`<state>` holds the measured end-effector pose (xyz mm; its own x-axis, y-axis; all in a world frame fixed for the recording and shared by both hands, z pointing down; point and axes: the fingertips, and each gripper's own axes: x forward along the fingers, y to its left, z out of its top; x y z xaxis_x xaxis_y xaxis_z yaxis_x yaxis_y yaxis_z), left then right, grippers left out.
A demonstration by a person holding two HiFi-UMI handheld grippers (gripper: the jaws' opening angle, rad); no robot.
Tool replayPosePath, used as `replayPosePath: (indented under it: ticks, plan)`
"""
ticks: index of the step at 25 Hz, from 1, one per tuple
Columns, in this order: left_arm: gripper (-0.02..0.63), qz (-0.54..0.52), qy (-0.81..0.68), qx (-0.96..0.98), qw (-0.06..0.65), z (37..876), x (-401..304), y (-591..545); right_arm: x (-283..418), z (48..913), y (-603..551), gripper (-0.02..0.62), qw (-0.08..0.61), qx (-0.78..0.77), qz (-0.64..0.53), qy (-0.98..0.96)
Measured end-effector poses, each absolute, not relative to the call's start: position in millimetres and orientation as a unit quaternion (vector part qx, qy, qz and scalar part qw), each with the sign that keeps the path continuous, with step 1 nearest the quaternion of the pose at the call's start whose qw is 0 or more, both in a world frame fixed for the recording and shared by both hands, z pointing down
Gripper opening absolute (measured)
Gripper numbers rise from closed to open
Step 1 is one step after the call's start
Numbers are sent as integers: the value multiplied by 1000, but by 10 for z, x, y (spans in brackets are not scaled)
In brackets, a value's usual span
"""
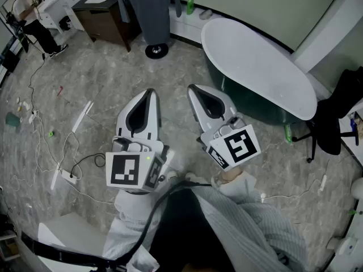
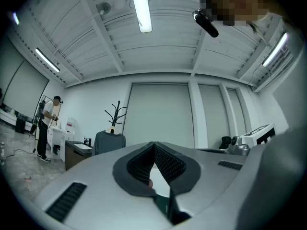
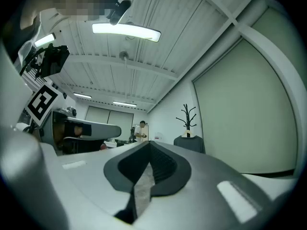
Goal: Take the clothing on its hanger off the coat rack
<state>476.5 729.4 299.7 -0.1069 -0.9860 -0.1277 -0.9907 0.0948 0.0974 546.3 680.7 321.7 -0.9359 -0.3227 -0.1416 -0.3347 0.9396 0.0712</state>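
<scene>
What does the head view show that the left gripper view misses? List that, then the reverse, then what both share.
Head view only: the bathtub, floor cables, the rack's base and the right gripper, shut and empty.
Left gripper view only: the ceiling light, the rack's hooks and the hanger.
Both: the garment hanging on the rack, a person standing in the background, and the left gripper, shut and empty.
</scene>
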Motion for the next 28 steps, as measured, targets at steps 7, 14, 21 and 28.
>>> replayPosePath:
  ticks: [7, 14, 21, 28]
  plan:
    - [5, 77, 738, -671, 9, 2995, 4879, 7133, 5585, 3182, 6639, 2, 71, -170, 39, 982]
    - [5, 78, 739, -669, 5, 3077, 4996, 6945, 5725, 3238, 6480, 2, 73, -172, 41, 982]
    - [5, 75, 756, -650, -21, 3275, 4883, 6638, 5655, 3410, 6185, 2, 59, -163, 33, 984]
    - [5, 72, 760, -646, -8, 3366, 4051, 5859, 4826, 3469, 5377, 2, 68, -154, 31, 985]
